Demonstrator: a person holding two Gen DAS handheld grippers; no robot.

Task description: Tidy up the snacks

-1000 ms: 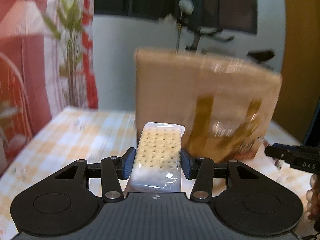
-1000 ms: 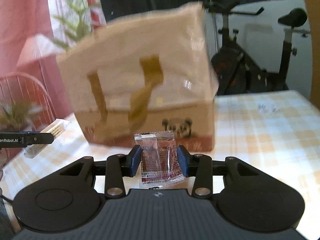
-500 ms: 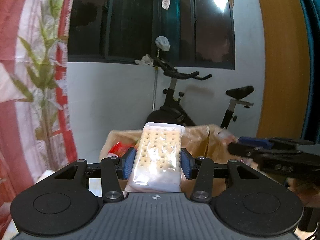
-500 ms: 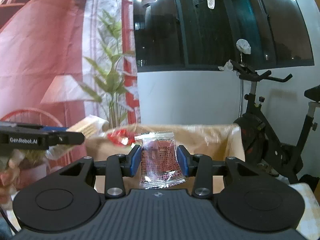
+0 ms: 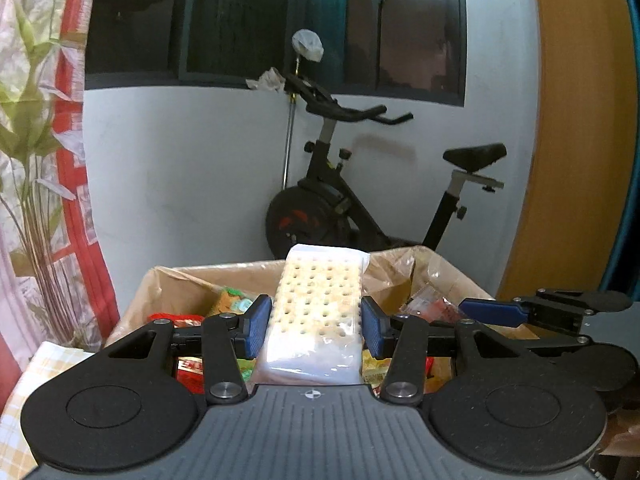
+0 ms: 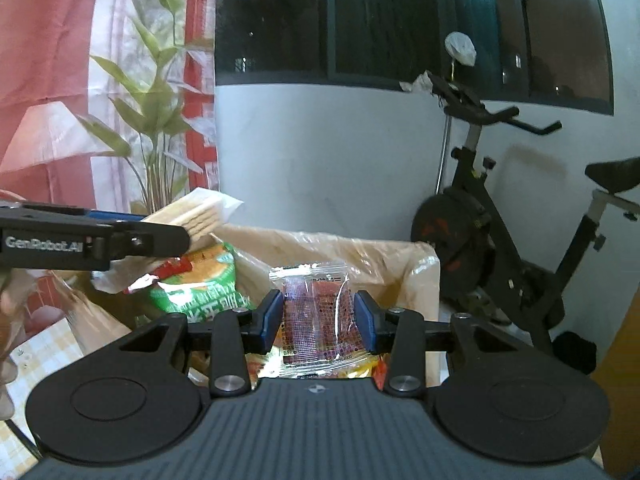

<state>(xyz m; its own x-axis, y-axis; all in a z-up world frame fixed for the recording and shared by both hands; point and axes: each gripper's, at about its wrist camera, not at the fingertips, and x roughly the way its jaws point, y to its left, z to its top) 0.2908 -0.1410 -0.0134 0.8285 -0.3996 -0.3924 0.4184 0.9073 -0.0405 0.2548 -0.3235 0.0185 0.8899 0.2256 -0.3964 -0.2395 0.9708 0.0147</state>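
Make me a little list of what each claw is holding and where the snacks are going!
left claw: shut on a clear-wrapped cracker pack
right claw: shut on a small clear packet with a red and purple print
container: open tan bag, below and ahead of both claws
already inside: green snack packet, red wrappers, other packets
background: exercise bike by the wall

The lower end of the cracker pack (image 5: pixel 318 312) is hidden behind the left gripper's (image 5: pixel 316 326) body, and the small red packet's (image 6: pixel 316 320) bottom edge likewise sinks behind the right gripper (image 6: pixel 316 322). Most of the snacks inside the brown bag (image 6: pixel 424 276) are covered by the 2 grippers, so their labels cannot be read. The checked bench (image 5: pixel 24 376) is cut off at the left edge.
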